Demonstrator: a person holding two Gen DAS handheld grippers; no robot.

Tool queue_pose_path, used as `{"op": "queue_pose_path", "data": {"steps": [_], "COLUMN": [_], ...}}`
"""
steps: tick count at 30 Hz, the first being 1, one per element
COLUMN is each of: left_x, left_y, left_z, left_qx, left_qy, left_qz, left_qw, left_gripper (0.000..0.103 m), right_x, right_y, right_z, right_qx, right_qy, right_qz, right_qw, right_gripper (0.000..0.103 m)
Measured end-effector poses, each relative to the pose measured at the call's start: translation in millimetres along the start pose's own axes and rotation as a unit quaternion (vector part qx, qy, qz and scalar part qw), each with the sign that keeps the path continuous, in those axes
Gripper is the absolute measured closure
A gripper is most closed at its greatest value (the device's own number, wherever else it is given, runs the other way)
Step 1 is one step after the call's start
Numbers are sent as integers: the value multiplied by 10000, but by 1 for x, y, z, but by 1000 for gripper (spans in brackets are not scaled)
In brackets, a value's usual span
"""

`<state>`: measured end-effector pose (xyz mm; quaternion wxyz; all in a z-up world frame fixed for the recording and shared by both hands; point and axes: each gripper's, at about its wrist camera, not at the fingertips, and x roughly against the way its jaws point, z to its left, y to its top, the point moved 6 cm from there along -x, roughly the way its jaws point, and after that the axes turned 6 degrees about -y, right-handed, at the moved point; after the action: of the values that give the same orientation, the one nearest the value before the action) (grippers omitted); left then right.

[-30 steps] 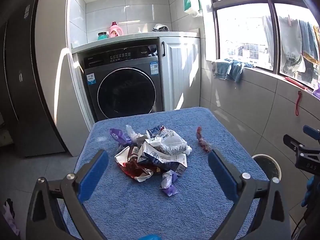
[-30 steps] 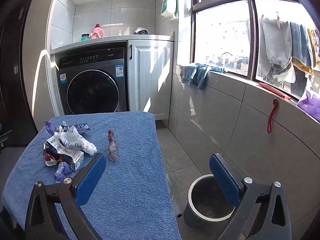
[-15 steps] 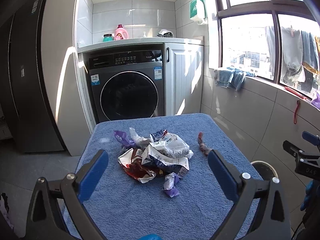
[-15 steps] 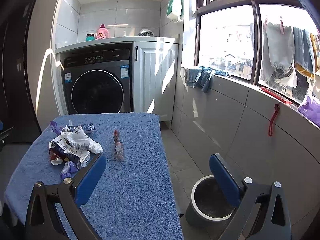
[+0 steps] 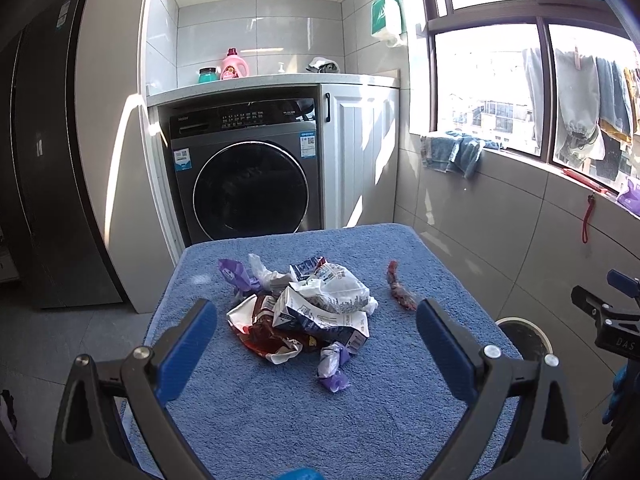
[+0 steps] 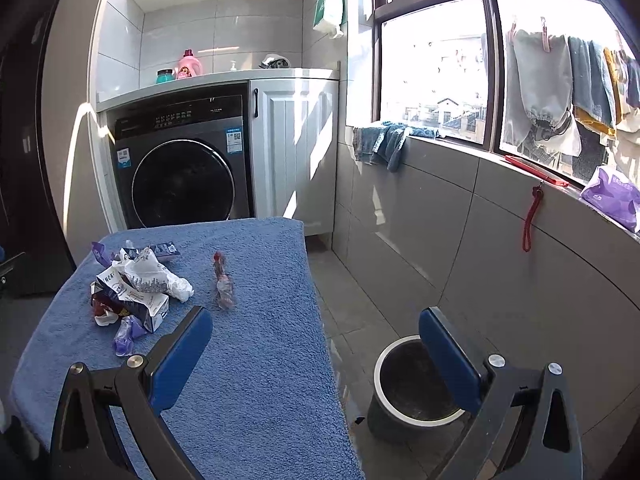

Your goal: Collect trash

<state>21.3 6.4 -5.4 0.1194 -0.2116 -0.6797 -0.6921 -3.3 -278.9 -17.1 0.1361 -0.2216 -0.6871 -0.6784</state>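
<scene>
- Blue terry towel covering the table (image 5: 280,420) is the biggest thing going, filling the lower part of both wrist views.
- Dark grey front-loading washing machine (image 5: 246,172) sits behind it under a white counter, next to a white cabinet door (image 5: 362,152).
- Round dark trash bin with a pale rim (image 6: 412,388) stands on the grey tile floor just off the table's right edge.
- Crumpled pile of white, blue and red wrappers and a squashed carton (image 5: 308,308) lies about mid-towel, all touching each other.
- Purple-and-white twisted wrapper (image 5: 334,364) sits at the near edge of that pile.
- Small red crinkled wrapper (image 5: 400,292) lies on its own, to the right of the pile, apart from it.
- Left gripper (image 5: 316,330) has its blue-padded fingers spread wide with nothing between them, hovering over the near towel, aimed at the pile.
- Right gripper (image 6: 316,344) is spread just as wide, also holding nothing, straddling the table's right edge with the bin behind its right finger.
</scene>
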Motion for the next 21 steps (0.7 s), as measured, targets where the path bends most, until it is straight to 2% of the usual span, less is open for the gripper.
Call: {"op": "queue_pose_path", "data": {"steps": [10, 19, 21], "left_x": [16, -9, -13], "left_y": [25, 44, 47], "left_z": [4, 13, 21], "left_qx": [-79, 3, 105], "left_qy": [240, 190, 194], "left_qz": [-381, -187, -260], "left_qw": [9990, 9996, 9994], "left_gripper": [3, 3, 3], "right_x": [5, -8, -13], "right_y": [21, 43, 46], "right_z": [-11, -18, -18], "right_qx": [-174, -314, -353], "right_qy": [9, 61, 155], "right_qz": [-278, -425, -428], "right_qw": [9995, 9986, 9983], "right_gripper": [0, 0, 0]}}
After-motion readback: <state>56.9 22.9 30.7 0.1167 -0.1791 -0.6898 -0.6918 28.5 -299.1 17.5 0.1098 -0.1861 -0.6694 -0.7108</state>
